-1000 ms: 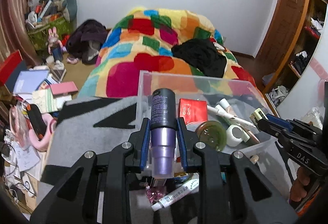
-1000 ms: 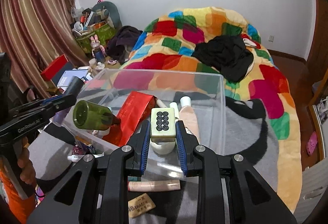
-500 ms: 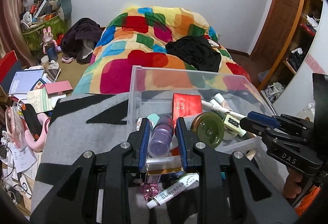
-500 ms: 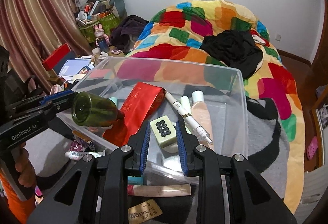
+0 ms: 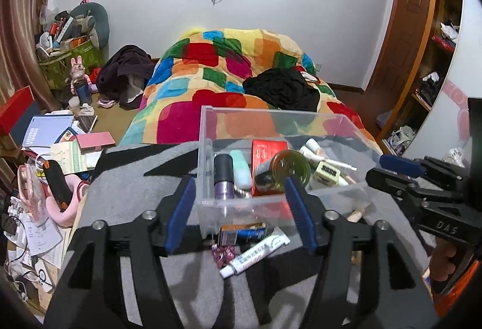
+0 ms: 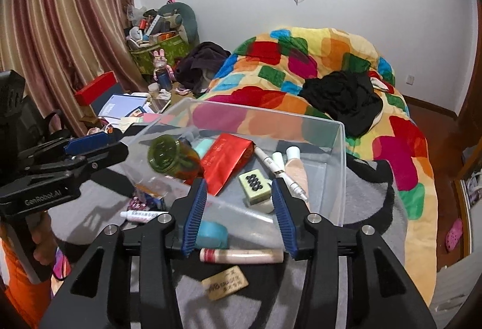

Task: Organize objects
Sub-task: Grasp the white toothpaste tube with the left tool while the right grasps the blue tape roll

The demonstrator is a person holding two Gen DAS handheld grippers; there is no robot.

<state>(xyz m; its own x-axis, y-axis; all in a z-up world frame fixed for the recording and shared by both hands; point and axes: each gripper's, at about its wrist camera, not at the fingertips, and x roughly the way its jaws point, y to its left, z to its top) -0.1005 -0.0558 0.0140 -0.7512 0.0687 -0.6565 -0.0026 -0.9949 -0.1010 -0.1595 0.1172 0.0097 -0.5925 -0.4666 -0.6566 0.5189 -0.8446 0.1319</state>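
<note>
1. The clear plastic bin (image 5: 208,148) sat on a grey and black blanket (image 5: 126,187) at the foot of the bed, and most of the clutter was already inside it.
2. In the bin, lying down: a purple bottle with a dark cap (image 5: 223,177) near the left wall, a mint tube (image 5: 241,167) just beside it, a red box (image 5: 268,151), a green-lidded amber jar (image 5: 283,170) tipped on its side, a pale green case with black dots (image 6: 254,183), a white pen-like tube (image 6: 280,173) and a peach tube (image 6: 296,172).
3. Left hand-held gripper (image 5: 238,211) hung over the near edge of the bin with its jaws opening, nothing pinched. The purple bottle lay beyond the blue pads, clear of them.
4. Right hand-held gripper (image 6: 239,210) was the same deal, jaws opening and empty, with the dotted case lying in the bin just past its pads.
5. Still outside on the blanket, near the bin: a white tube with blue print (image 5: 256,253), a small blue and orange box (image 5: 241,234), some pink foil bits (image 5: 223,253), a long peach tube (image 6: 241,255), a teal thing (image 6: 211,232) and a tan card (image 6: 226,283).
6. Behind it all was the bright patchwork duvet (image 5: 229,79) with black clothes (image 5: 280,88) dumped on it.
</note>
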